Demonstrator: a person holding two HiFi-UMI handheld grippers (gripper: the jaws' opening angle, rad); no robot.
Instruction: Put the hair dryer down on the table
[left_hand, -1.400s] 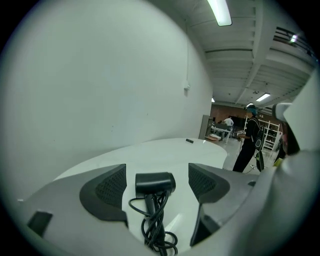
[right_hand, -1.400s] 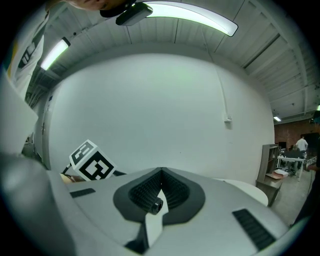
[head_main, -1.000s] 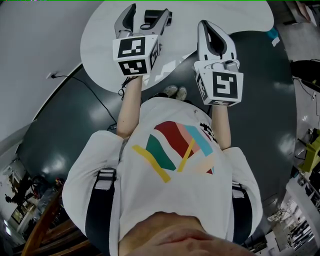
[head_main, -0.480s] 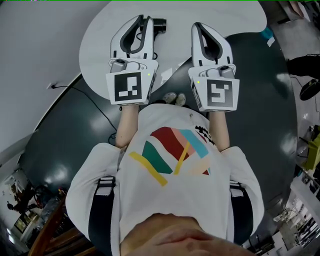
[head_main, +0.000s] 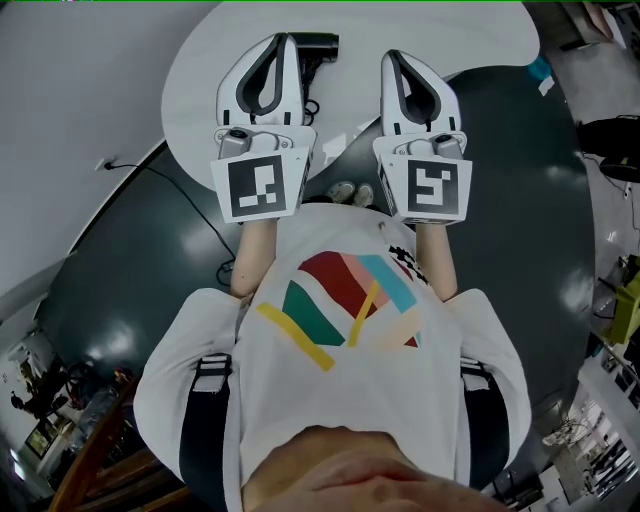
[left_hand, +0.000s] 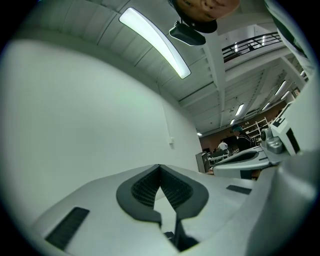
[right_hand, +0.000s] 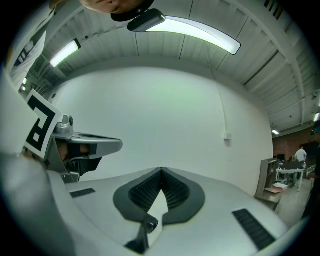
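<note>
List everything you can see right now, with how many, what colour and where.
black plastic hair dryer: one, black, lying on the table just beyond the left claw's tip
round white table: one, white, top of the head view
thin black cable: one, black, trailing over the floor at left
glossy dark grey floor: one, dark grey, around the table
ceiling strip lights: several, white, overhead in both gripper views
pale shoes: two, light, at the table's edge
white T-shirt with coloured stripes: one, centre
left claw: one, white-grey, jaws just closed together, nothing between them
right claw: one, white-grey, jaws together, empty
</note>
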